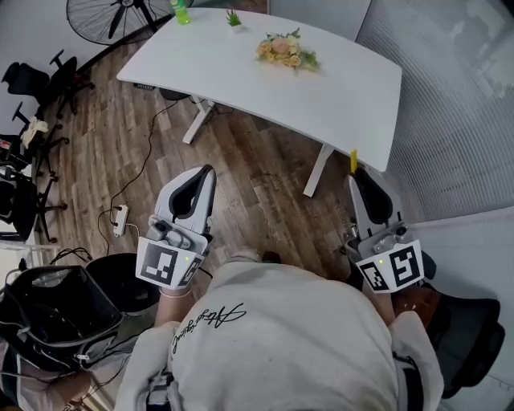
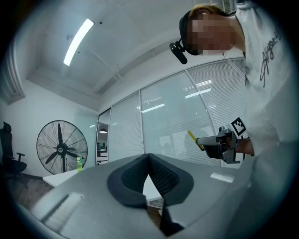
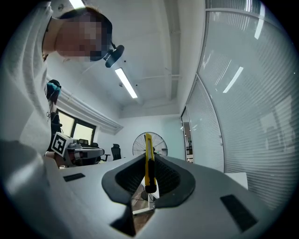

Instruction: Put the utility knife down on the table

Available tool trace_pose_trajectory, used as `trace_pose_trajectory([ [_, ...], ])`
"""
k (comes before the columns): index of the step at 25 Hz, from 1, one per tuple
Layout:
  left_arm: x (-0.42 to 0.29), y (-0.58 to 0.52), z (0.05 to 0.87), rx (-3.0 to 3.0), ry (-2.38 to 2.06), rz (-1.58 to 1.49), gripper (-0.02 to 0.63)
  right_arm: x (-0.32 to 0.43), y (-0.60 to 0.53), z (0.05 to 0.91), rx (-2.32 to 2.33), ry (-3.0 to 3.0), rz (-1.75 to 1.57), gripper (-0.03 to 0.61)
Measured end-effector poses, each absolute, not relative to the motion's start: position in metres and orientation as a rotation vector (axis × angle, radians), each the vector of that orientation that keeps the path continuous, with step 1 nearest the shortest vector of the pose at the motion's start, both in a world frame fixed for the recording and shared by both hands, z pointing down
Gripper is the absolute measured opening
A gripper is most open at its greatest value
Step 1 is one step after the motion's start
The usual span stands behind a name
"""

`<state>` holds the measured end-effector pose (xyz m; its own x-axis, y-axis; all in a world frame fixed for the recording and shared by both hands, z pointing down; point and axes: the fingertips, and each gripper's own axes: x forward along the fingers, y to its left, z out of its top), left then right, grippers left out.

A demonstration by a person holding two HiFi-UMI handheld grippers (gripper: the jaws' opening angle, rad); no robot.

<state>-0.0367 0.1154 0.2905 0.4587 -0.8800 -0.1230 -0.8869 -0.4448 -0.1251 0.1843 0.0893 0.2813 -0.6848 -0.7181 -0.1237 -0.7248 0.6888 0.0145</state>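
A yellow utility knife [image 3: 148, 156] stands upright between the pads of my right gripper [image 3: 149, 161], which is shut on it. In the head view its yellow tip [image 1: 352, 160] sticks out past the right gripper [image 1: 354, 180], close to the near edge of the white table [image 1: 337, 96]. My left gripper [image 1: 209, 172] hangs over the wooden floor, short of the table. Its jaws meet at the tip [image 2: 148, 157] with nothing between them. The left gripper view also catches the right gripper [image 2: 219, 145] with the knife [image 2: 192, 137] out to the right.
On the table's far side lie a flower bouquet [image 1: 285, 52], a small potted plant [image 1: 234, 18] and a green bottle [image 1: 180, 11]. A standing fan [image 1: 120, 18], office chairs [image 1: 32, 88], a power strip [image 1: 121, 220] and a black bin [image 1: 48, 309] sit to the left.
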Motion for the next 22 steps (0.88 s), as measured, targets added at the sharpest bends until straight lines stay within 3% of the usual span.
trace_pose_trajectory([
  [12,-0.046,0.084,0.305,-2.54,1.61,0.063,-0.008,0.161,0.048,0.298,-1.118,2.836,0.031,0.055],
  [22,-0.086,-0.009,0.302,-2.521,1.583,0.087,-0.008,0.12,-0.042,0.293,-1.114,2.826,0.097,0.055],
])
